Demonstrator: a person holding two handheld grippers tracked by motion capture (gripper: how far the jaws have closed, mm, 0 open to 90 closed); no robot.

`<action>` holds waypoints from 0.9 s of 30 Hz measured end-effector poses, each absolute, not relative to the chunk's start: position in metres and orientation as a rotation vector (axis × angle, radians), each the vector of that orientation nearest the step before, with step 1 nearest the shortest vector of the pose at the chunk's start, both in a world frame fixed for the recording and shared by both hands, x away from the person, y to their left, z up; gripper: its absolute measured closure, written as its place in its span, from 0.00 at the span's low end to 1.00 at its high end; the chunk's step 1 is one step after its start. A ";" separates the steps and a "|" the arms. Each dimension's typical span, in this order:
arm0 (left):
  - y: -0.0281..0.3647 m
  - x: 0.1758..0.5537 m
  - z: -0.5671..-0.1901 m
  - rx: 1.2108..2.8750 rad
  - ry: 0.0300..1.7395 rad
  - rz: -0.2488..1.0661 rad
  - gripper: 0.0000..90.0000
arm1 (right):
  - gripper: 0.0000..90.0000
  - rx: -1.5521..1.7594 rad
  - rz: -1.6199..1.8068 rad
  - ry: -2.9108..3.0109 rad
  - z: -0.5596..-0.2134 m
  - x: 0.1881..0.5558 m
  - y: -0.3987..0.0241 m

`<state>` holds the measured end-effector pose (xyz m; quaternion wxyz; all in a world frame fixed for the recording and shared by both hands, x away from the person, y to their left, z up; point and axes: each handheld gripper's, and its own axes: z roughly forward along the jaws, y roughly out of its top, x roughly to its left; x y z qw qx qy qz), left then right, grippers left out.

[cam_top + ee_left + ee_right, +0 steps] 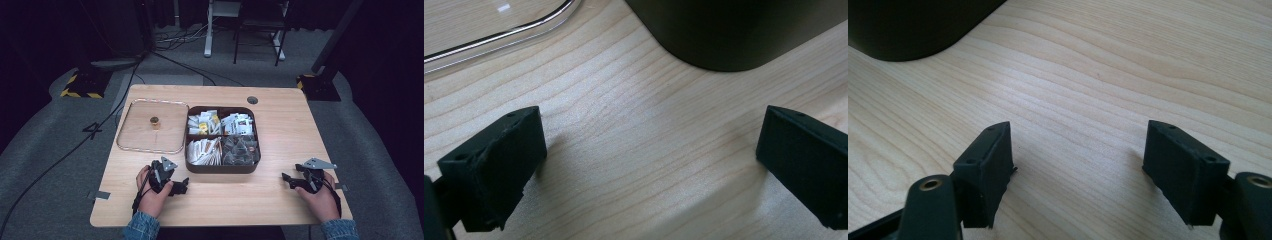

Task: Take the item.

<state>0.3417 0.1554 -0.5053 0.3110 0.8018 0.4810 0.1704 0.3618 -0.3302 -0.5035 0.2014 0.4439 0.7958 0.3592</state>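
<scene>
A dark square box [221, 168] with four compartments of tea bags and sachets stands mid-table. Its clear lid [153, 126] with a small brass knob lies flat to the box's left. My left gripper [178, 186] rests on the wood just in front of the box's near left corner, jaws wide apart and empty. In the left gripper view the box corner [724, 35] and the lid's rim [499, 37] lie ahead of the gripper [651, 167]. My right gripper [290, 181] rests near the front right, open and empty. In its own view the gripper [1078, 170] faces bare wood, with the box corner [908, 30] at upper left.
The wooden table [280, 125] has a round cable hole [252, 100] at the back. Bare wood lies right of the box and along the front edge. Cables, stand bases and a chair frame sit on the grey floor beyond the table.
</scene>
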 end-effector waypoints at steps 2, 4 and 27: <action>0.155 0.342 -0.505 2.116 1.270 0.450 0.00 | 0.31 1.240 1.003 2.223 -0.504 0.361 -0.330; 0.156 0.342 -0.505 2.118 1.265 0.452 0.00 | 0.31 1.241 1.004 2.222 -0.504 0.361 -0.330; 0.156 0.343 -0.505 2.121 1.257 0.446 0.00 | 0.31 1.240 1.005 2.224 -0.504 0.359 -0.330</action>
